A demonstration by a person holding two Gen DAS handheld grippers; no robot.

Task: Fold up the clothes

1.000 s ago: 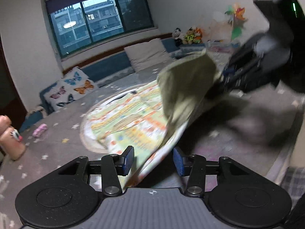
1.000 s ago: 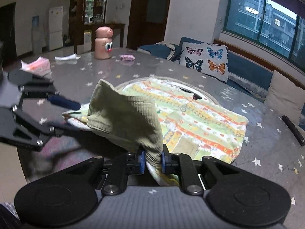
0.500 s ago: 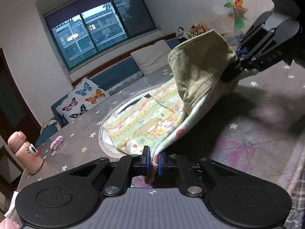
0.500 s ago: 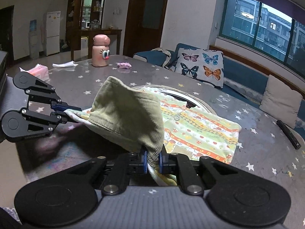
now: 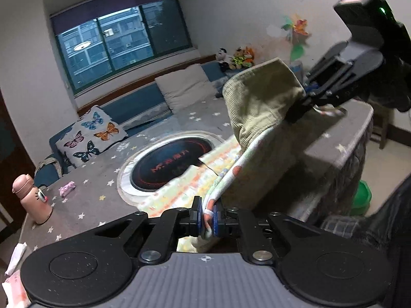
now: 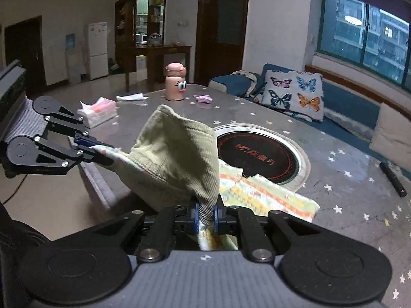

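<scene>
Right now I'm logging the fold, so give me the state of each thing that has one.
left gripper: shut on the garment's patterned edge
right gripper: shut on the garment's olive corduroy edge
garment: lifted at the near edge, far part draped on the table
pink bottle: upright, lid closed
tissue pack: open, a tissue sticking out

The garment [image 5: 259, 107] hides part of the black disc [image 5: 172, 164]; its printed hem is blurred.
</scene>
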